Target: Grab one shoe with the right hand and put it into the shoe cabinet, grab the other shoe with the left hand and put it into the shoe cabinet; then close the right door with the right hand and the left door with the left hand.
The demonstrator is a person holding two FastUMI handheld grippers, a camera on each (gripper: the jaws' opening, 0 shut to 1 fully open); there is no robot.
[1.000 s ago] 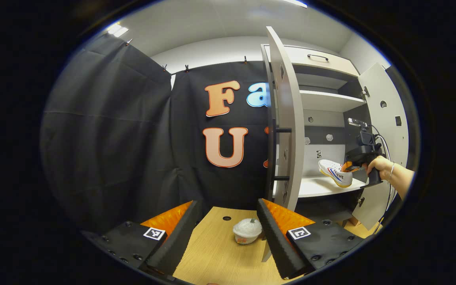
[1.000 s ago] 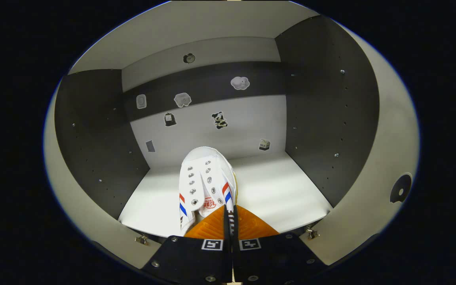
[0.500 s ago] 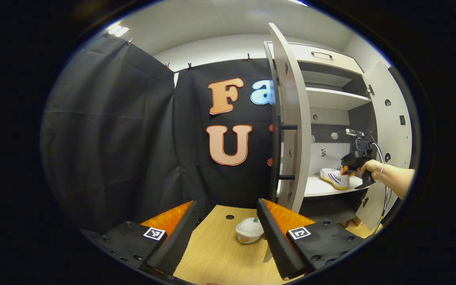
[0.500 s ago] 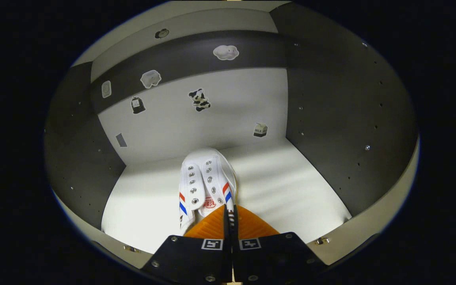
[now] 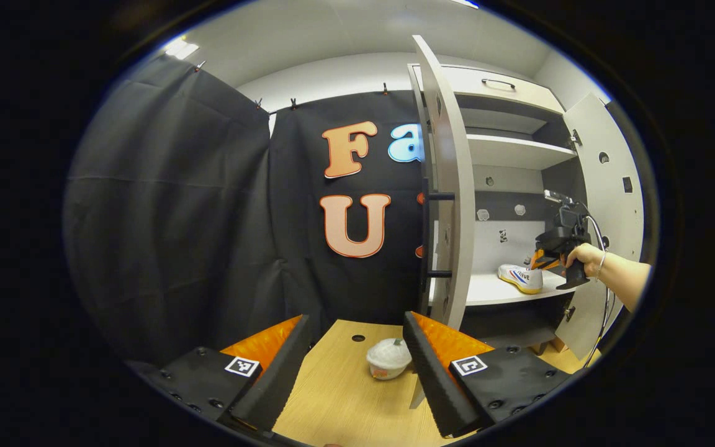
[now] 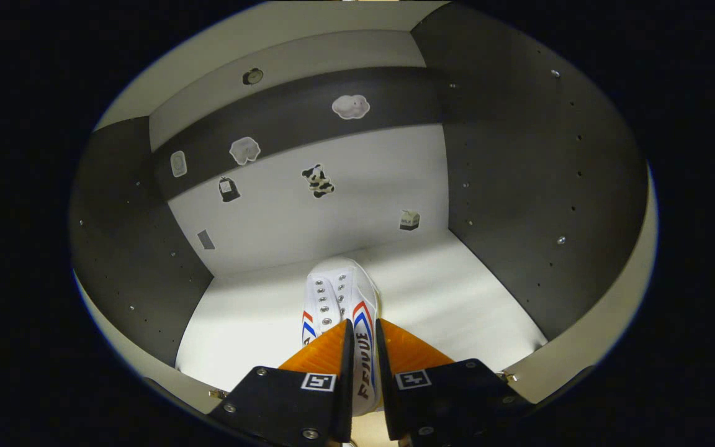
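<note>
A white shoe (image 6: 339, 298) with red and blue stripes lies on the cabinet's white shelf (image 6: 457, 292), toe toward the back wall. My right gripper (image 6: 364, 324) is slightly open, its fingers on either side of the shoe's heel with a small gap. From the left gripper view, that shoe (image 5: 519, 276) rests flat on the shelf (image 5: 488, 292), and a hand holds the right gripper (image 5: 540, 261) at its heel. My left gripper (image 5: 356, 318) stands open over a wooden table (image 5: 345, 397), holding nothing.
The left cabinet door (image 5: 454, 186) stands open edge-on just beyond my left gripper; the right door (image 5: 606, 186) is swung wide. A white lidded cup (image 5: 388, 359) sits on the table. Dark side walls (image 6: 537, 186) flank the shelf, and stickers dot its back.
My right gripper's fingers have parted from their tight grip on the shoe. The shoe has settled flat on the shelf. The left gripper has barely moved.
</note>
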